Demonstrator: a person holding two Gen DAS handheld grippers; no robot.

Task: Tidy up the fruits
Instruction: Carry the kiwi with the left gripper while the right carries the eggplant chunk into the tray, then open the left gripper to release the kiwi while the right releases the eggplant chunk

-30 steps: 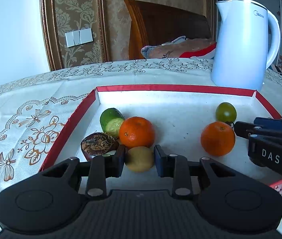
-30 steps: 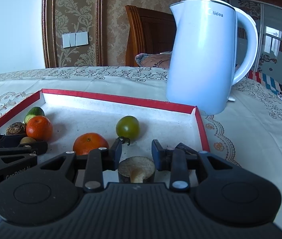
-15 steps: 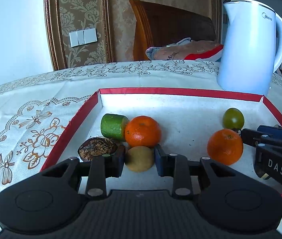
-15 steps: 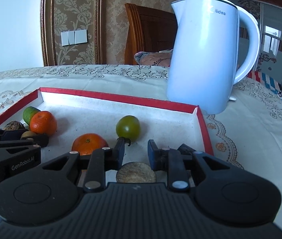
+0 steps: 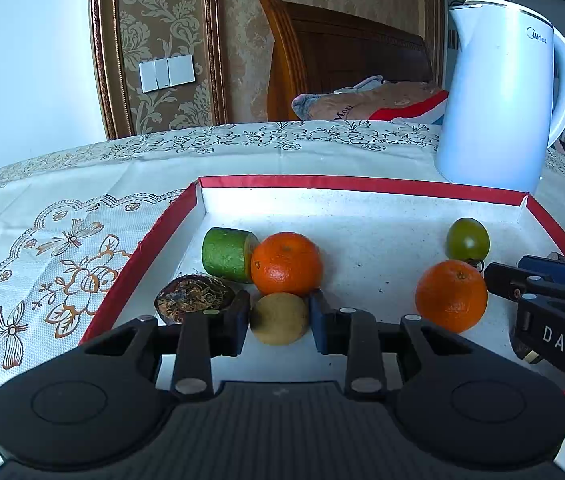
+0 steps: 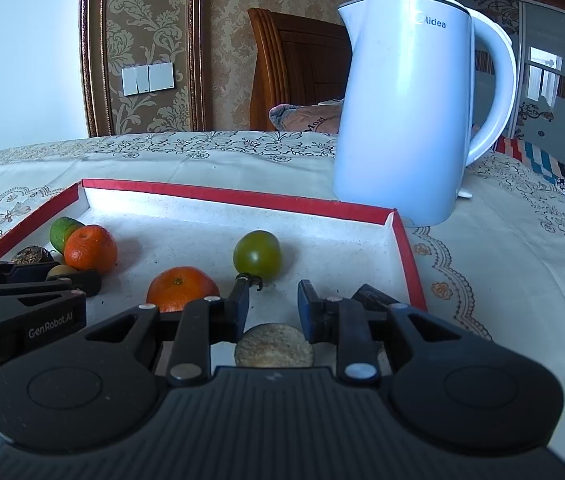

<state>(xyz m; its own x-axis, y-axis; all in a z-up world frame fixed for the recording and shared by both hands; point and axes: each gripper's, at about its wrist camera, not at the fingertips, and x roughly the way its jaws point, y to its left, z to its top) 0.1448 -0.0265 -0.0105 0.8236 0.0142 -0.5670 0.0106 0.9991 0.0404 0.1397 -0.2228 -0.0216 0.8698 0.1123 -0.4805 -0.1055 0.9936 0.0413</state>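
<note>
The left gripper sits at the near left of the shallow red-rimmed white tray, a small round yellow-brown kiwi between its fingers. Ahead of it lies an orange tangerine, a cut green cucumber piece touching that on the left. A dark wrinkled passion fruit lies left of the gripper. To its right lie a second orange tangerine, with a round green tomato behind it. Beyond the tray's far right corner stands a tall white electric kettle.

**A lived-in home, table by the bed**

This is someone's house: damask wallpaper in gilt frames, a bank of light switches, a carved wooden headboard with bedding bunched against it, an embroidered tablecloth, and a white Midea kettle standing on it.
</note>
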